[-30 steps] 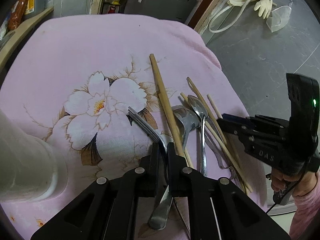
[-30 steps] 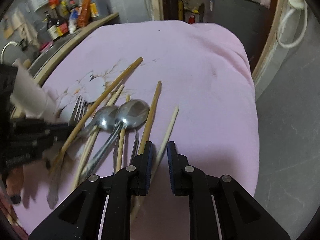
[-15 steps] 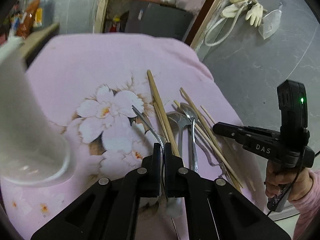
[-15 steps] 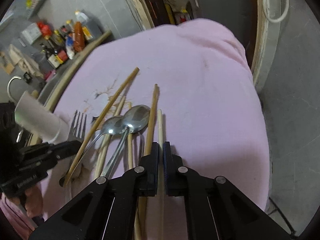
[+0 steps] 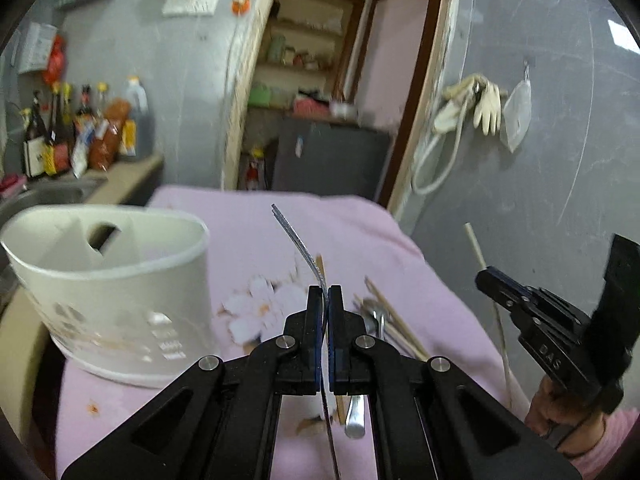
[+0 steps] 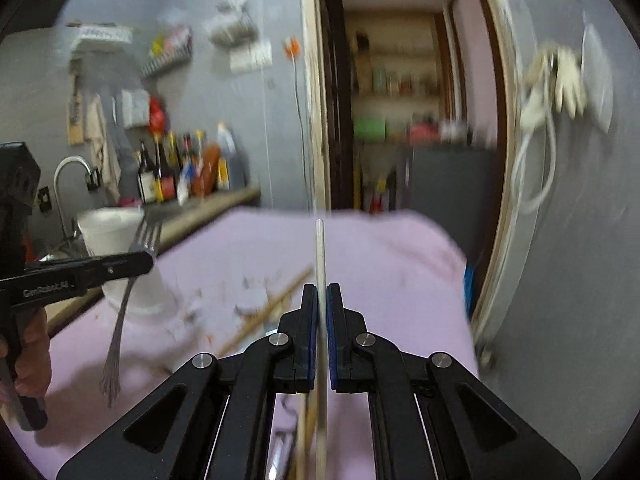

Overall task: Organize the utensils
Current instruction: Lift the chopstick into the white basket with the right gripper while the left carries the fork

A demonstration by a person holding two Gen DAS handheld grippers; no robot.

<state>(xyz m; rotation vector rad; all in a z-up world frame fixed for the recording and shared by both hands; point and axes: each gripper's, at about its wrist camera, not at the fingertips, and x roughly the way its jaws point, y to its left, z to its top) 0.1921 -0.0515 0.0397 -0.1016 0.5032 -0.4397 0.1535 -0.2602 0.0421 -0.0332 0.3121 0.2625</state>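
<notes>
My left gripper is shut on a metal fork and holds it lifted above the pink cloth, tines pointing up. The fork also shows in the right wrist view. My right gripper is shut on a pale chopstick, lifted off the cloth; it also shows in the left wrist view. A white utensil holder stands on the cloth, left of the left gripper. Spoons and wooden chopsticks lie on the cloth below.
A counter with sauce bottles and a sink is at the far left. A doorway with shelves is behind the table. Gloves hang on the grey wall at right.
Both grippers have risen and tilted up from the cloth. The left carries the fork up beside the holder; the right has lifted the pale chopstick clear of the pile.
</notes>
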